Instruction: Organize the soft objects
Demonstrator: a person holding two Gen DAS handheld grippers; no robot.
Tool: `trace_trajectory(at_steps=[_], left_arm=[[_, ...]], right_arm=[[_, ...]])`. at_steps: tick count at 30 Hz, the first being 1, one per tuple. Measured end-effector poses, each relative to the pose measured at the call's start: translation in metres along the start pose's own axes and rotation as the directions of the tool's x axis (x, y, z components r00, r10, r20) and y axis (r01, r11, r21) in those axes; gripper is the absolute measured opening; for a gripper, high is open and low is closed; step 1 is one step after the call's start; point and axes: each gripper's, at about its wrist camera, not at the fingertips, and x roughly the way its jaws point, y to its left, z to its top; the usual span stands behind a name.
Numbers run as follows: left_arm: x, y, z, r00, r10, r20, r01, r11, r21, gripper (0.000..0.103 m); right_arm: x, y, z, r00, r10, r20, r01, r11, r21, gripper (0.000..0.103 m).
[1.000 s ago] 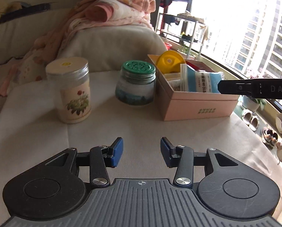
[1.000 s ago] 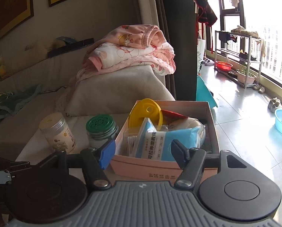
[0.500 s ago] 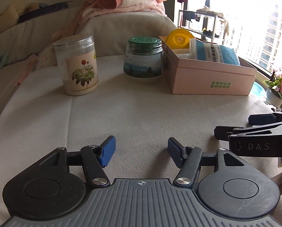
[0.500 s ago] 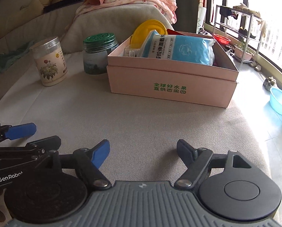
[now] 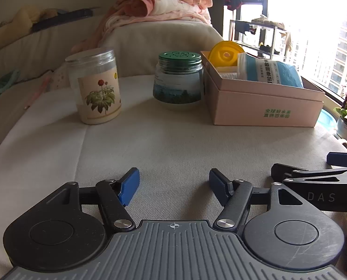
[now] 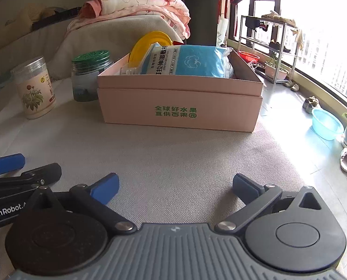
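Note:
A pink cardboard box with green print stands on the beige cushion; it also shows in the left wrist view. In it lie a blue soft pack of cotton pads, also visible in the left wrist view, and a yellow disc. My left gripper is open and empty, low over the cushion. My right gripper is open and empty, in front of the box. Each gripper shows at the edge of the other's view.
A white jar with a flower label and a green-lidded glass jar stand left of the box. Pink clothes lie piled on the sofa arm behind. The cushion's right edge drops to the floor, with a blue basin and slippers below.
Both grippers have come down from above the box to low over the front of the cushion, side by side. The right gripper's jaws have opened wider.

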Motion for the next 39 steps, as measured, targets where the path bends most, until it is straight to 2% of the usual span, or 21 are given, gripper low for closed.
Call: trace_trajectory(at_steps=[39], left_arm=[[0.0001,0.0,0.0001,1.0,0.0,0.0,0.0,1.0,-0.001,0.071]], right_arm=[[0.0001,0.0015,-0.0005,1.0,-0.006,0.003,0.006,1.0,0.004,0.103]])
